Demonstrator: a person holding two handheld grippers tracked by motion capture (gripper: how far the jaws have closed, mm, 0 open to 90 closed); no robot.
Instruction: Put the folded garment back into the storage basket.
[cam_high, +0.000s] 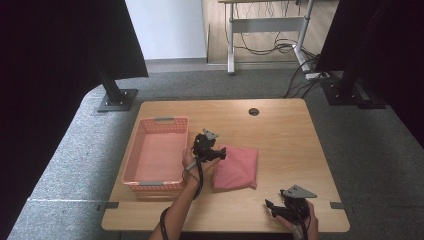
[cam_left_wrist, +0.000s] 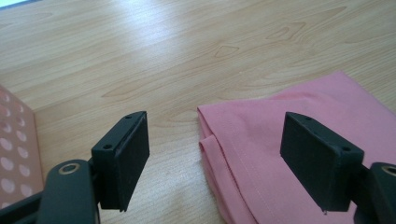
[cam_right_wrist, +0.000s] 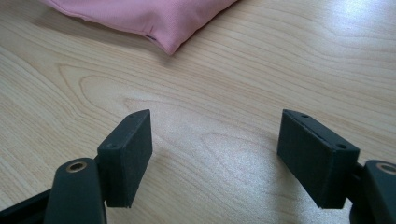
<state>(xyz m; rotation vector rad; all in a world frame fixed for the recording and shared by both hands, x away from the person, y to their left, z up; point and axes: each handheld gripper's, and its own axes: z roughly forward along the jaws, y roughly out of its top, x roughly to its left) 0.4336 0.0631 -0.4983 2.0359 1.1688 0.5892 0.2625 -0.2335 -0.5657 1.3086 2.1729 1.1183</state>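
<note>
The pink cloth (cam_high: 236, 168) lies just beside the basket (cam_high: 131, 161). The left gripper (cam_left_wrist: 215, 156) is wide open at its edge. It might pinch only the top layer, and the fold could fall apart.

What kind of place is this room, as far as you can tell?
Probably a lab or recording room: black curtains flank a wooden table, stand bases sit on grey carpet, and loose cables lie under a desk behind.

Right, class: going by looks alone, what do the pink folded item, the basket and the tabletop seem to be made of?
Pink folded item: woven cloth, matte; a stitched hem and soft folds show.
Basket: probably moulded plastic, salmon pink; its walls are pierced with rows of regular holes.
Tabletop: light wood or wood-look laminate, faintly glossy; grain lines with a soft glare.
</note>
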